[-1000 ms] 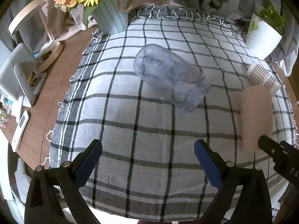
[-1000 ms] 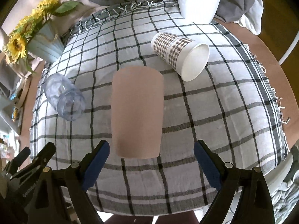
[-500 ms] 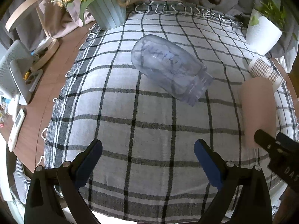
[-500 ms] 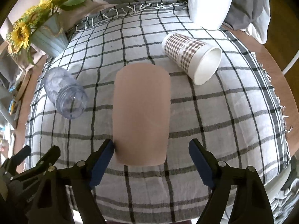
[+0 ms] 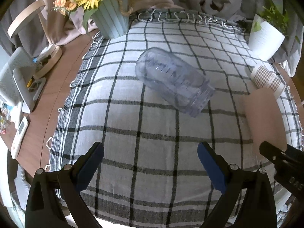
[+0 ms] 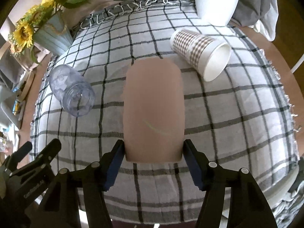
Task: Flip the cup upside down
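Observation:
A plain tan cup (image 6: 153, 110) lies on its side on the checked cloth (image 6: 237, 114). My right gripper (image 6: 153, 150) has closed its blue pads against both sides of the cup's near end. The cup also shows at the right edge of the left wrist view (image 5: 265, 117). A clear plastic cup (image 5: 173, 81) lies on its side mid-cloth; it also shows in the right wrist view (image 6: 73, 93). A houndstooth paper cup (image 6: 201, 51) lies on its side at the back right. My left gripper (image 5: 150, 157) is open and empty, well short of the clear cup.
A sunflower vase (image 5: 112, 19) stands at the back left of the cloth. A white plant pot (image 6: 216, 0) stands at the back right. A white device (image 5: 15, 76) and a remote (image 5: 20, 133) lie on the wooden table to the left.
My right gripper moved forward around the tan cup's near end and closed onto its sides. My left gripper drifted slightly nearer the clear cup and stayed open.

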### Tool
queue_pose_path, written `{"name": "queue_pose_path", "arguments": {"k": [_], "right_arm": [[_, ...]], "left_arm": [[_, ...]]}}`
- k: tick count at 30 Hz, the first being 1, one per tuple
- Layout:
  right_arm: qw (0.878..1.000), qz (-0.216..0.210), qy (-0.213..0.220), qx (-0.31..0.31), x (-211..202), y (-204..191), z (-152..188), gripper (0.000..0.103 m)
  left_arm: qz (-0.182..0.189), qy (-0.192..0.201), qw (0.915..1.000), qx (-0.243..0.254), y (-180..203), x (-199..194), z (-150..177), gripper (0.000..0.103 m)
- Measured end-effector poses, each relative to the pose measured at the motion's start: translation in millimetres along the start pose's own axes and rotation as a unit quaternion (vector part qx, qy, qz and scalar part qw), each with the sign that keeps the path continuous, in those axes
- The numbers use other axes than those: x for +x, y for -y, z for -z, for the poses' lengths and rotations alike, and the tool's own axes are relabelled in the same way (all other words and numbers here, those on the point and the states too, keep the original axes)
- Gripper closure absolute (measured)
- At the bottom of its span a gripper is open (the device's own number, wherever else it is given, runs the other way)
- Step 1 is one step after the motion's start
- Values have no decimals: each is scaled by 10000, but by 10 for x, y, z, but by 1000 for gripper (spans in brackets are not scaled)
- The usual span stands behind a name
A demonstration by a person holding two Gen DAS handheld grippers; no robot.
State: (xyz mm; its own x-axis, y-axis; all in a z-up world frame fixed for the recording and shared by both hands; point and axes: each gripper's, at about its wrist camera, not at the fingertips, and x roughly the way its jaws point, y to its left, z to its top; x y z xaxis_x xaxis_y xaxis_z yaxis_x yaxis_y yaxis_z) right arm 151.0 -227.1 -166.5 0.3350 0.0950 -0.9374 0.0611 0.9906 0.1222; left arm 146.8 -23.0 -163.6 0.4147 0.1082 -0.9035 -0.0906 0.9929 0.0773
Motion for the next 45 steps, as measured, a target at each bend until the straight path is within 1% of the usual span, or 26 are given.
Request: {"name": "queue_pose_path", "arguments": {"k": [4,6,10,13,18,24,29,33,35,37,39,42,45], "right_arm": [[10000,50,-64,-50,-188,23,-71,40],[9998,31,-170,-89,-271,24,-127,40],[9995,29,-218,-215,-386,0,-214,41],[9993,43,-276,-261,-364,-15,-299,41],[9985,196,-156,-491,-321,-133,-512,41],[9971,361,-168,-649,-162,-250,-794,41],[9966,441,-130,-688,-137,-292,-813,41],[9971,448,-104,-598,-138,-274,-805,40],[9970,502,-20,-587,-157,-282,-790,38],[9960,645,231,-572,-231,-294,-765,14],[9945,666,616,-521,-384,-302,-698,12],[9935,612,837,-467,-529,-289,-605,12],[9915,591,1121,-307,-711,-219,-467,12]], "left_arm": [[122,93,9999,-17,28,-50,-65,3],[144,185,9997,-4,37,-92,-104,3],[169,334,9993,14,56,-154,-165,3],[254,349,9991,-10,39,-167,-208,2],[154,409,9990,-59,-20,-166,-259,3],[54,443,9990,-13,-53,-165,-314,3],[59,522,9986,42,-88,-186,-357,3],[97,578,9981,166,-82,-194,-398,3],[81,635,9977,241,-84,-214,-409,2],[93,719,9968,325,-79,-250,-407,1],[126,788,9961,383,-73,-284,-401,0],[181,906,9950,384,-79,-383,-366,0],[130,1142,9926,381,-74,-558,-284,0]]}}
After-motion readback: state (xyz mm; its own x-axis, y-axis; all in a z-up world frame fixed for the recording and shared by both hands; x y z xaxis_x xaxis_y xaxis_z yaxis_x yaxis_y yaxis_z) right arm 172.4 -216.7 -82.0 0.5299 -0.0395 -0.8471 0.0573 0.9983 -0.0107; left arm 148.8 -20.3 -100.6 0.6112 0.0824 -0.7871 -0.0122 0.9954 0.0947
